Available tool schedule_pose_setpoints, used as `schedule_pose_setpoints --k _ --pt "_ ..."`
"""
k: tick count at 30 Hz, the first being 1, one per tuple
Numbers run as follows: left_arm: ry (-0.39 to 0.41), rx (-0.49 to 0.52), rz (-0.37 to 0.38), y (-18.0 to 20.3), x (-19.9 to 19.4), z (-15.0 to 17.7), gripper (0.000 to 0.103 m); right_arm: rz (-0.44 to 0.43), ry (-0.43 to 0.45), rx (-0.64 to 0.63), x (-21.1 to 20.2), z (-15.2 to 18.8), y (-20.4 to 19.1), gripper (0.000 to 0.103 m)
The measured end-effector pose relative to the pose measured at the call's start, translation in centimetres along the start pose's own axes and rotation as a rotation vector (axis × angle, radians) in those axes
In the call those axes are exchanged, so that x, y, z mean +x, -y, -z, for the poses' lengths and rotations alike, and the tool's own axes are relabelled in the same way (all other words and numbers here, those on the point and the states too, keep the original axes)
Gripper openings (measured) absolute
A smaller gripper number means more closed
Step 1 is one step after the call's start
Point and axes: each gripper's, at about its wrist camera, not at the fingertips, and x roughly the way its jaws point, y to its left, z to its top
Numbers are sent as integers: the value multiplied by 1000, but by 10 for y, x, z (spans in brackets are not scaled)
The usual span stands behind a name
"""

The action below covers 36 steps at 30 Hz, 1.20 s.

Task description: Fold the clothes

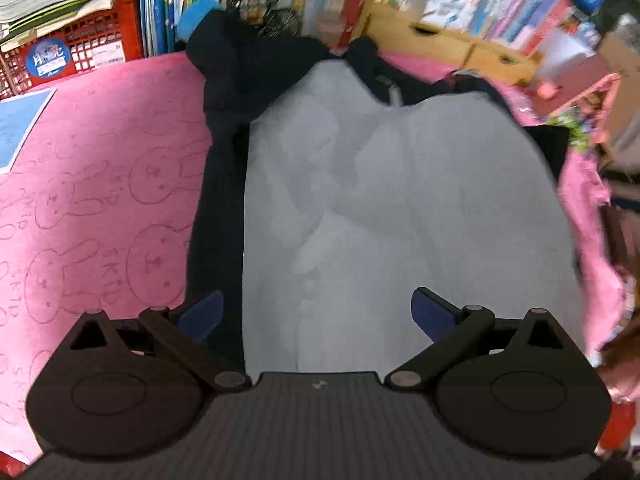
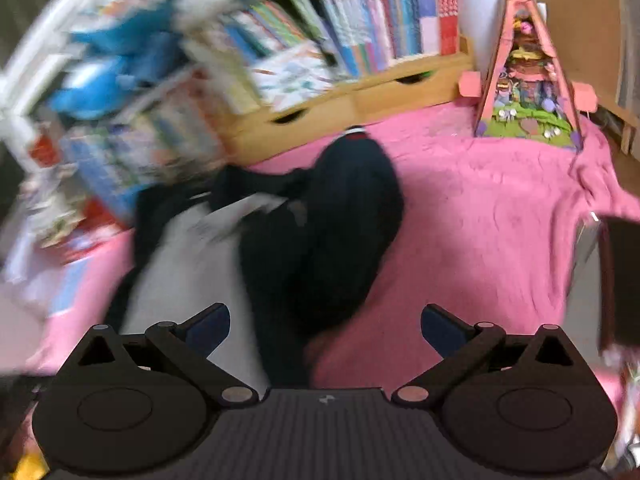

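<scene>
A navy jacket with a pale grey lining [image 1: 400, 208] lies spread on a pink blanket [image 1: 100, 184]. Its lining faces up, and a dark sleeve runs along its left side [image 1: 218, 216]. My left gripper [image 1: 318, 312] hovers open over the lower part of the lining, nothing between its blue pads. In the right wrist view the same jacket [image 2: 320, 232] shows a dark sleeve folded over its right side and the grey lining [image 2: 188, 272] at left. My right gripper [image 2: 326, 326] is open just above the sleeve's lower end. The view is blurred on its left.
Shelves of books [image 2: 360, 32] and a wooden drawer unit [image 2: 360, 96] line the far edge of the blanket. A pink cardboard toy house [image 2: 528, 80] stands at the back right. A red crate [image 1: 76, 52] and blue paper [image 1: 20, 124] sit at the left.
</scene>
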Motion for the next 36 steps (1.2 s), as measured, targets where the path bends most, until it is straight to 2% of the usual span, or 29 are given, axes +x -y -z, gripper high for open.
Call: schedule_pose_setpoints --k 1,4,5,6,7,8,11,15,17,19,21,22,23,24,26,28,30,32,35,36 --pt "-17 0 -30 2 7 -1 100 28 -2 11 27 -13 -1 103" --pt "-60 5 -110 2 20 -1 99 40 -54 88 94 -35 -2 102" --pt "-70 4 -136 0 22 1 99 45 -93 106 109 -38 -1 92" --pt "-78 1 -161 -2 24 3 99 49 -131 120 124 -41 -1 59" --pt "-89 -4 -181 -4 26 5 99 54 -156 110 128 -40 -2 41" --pt "-100 -8 -194 -6 29 8 99 117 -141 85 122 -42 5 26" --pt "-138 -23 -215 -16 38 15 99 308 -96 10 103 -48 27 17" --pt "-193 -51 -228 -30 51 24 99 561 -35 -91 79 -57 55 15" --pt "-204 -56 -222 -35 53 27 100 687 -3 -142 66 -61 70 10" --pt "-205 -53 -209 -39 53 28 101 803 28 -184 53 -65 84 10" --pt "-207 -50 -197 -43 53 28 103 751 56 -67 33 -70 94 15" --pt "-210 -50 -194 -44 54 29 103 661 78 -41 27 -72 89 18" --pt "-212 -50 -189 -45 55 29 103 572 98 -20 23 -73 83 32" --pt "-213 -52 -181 -45 56 29 103 500 112 -40 27 -75 68 53" --pt "-214 -52 -166 -47 57 30 103 355 139 -79 36 -79 38 77" --pt "-207 -45 -158 -48 57 32 103 212 135 -99 57 -88 7 83" --pt "-200 -32 -156 -48 56 34 103 162 94 -108 90 -97 -21 87" --pt "-194 -24 -153 -49 55 37 103 239 32 -140 117 -99 -22 88" --pt "-180 -15 -149 -51 54 43 103 354 -62 -189 157 -102 -25 103" --pt "-173 -13 -149 -51 54 44 103 393 -93 -205 170 -103 -26 103"
